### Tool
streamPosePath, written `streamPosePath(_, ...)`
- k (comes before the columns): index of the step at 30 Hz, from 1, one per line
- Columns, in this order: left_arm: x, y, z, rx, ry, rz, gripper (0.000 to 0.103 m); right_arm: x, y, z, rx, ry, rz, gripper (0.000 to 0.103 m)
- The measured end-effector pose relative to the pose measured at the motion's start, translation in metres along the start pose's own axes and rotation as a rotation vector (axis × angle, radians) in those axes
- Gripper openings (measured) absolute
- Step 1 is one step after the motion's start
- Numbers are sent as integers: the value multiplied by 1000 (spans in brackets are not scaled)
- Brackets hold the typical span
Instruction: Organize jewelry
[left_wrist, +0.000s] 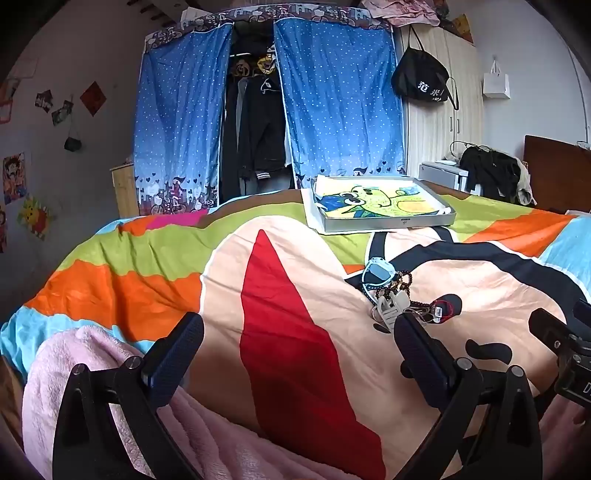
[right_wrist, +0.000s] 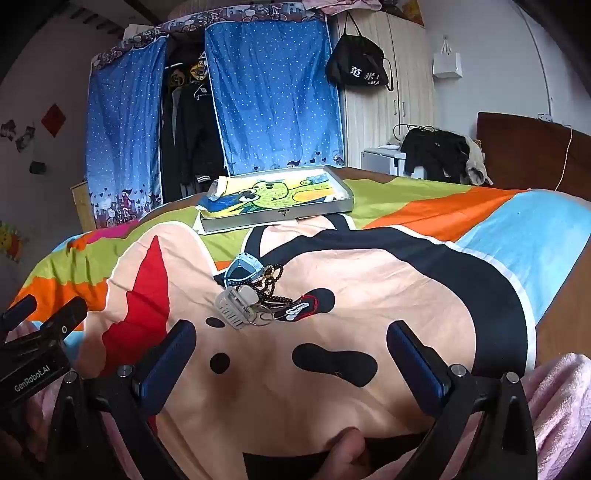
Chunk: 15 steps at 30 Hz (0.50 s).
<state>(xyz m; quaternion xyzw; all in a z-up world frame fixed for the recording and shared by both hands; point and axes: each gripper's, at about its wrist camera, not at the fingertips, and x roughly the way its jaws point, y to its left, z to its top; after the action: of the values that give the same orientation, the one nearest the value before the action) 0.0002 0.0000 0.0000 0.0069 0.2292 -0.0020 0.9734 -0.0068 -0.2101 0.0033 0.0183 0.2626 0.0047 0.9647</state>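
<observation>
A small heap of jewelry (left_wrist: 397, 295) (right_wrist: 258, 291) lies on the colourful bedspread: a light blue watch (left_wrist: 377, 275) (right_wrist: 242, 269), a dark bead string (right_wrist: 273, 282), a white hair claw (right_wrist: 234, 306), metal rings and a dark red and black bracelet (left_wrist: 445, 308) (right_wrist: 306, 306). Farther back rests a shallow grey tray (left_wrist: 384, 223) (right_wrist: 280, 218) lined with a cartoon drawing. My left gripper (left_wrist: 299, 336) stands open, short and left of the heap, with only its right finger near the heap. My right gripper (right_wrist: 291, 343) is open just short of the heap, nothing between its fingers.
A pink fleece blanket (left_wrist: 92, 369) (right_wrist: 554, 398) lies at the near edge of the bed. Beyond the bed stand a blue curtained wardrobe (left_wrist: 266, 122), a white cupboard with a black bag (left_wrist: 424, 81) and a wooden headboard (right_wrist: 532, 151) at right.
</observation>
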Motion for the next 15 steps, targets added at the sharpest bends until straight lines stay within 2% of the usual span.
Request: streamPosePath(15, 0, -2, -3, 7, 4, 0, 101, 3, 1, -2, -7, 5, -3, 103)
